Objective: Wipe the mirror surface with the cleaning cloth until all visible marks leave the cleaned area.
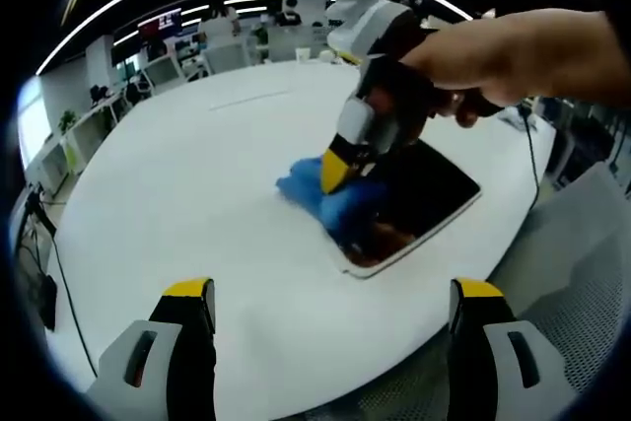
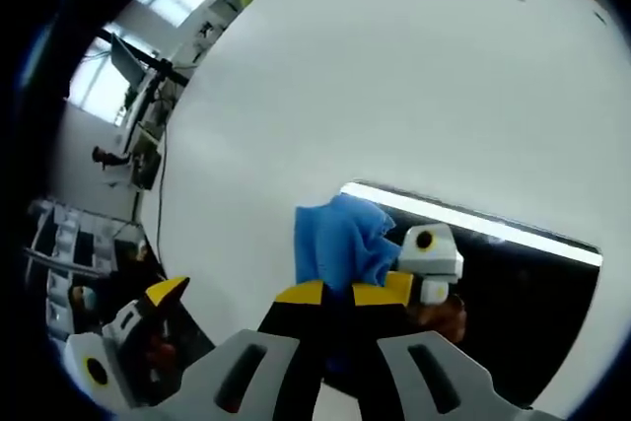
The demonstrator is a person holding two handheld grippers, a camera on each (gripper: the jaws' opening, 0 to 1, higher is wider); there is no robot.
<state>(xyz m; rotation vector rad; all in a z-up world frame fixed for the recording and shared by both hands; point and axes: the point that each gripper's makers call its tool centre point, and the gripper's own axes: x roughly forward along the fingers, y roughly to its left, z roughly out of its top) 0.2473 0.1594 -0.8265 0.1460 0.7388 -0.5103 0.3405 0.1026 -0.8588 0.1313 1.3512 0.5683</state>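
The right tool [image 1: 340, 167] was clamped on the blue cleaning cloth [image 1: 330, 199], pressing it onto the mirror [image 1: 424, 199] near the white desk's [image 1: 177, 194] edge. The left tool [image 1: 330, 327] hung wide open, holding nothing. No readable writing showed.

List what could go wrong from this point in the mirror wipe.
1. The mirror lies near the edge of the white table; a hard stroke toward that edge might slide it off.
2. Much of the blue cloth lies bunched on the table beside the mirror, so the right gripper may drag little of it over the glass and miss marks.
3. The left gripper hangs open and apart, so nothing steadies the mirror.
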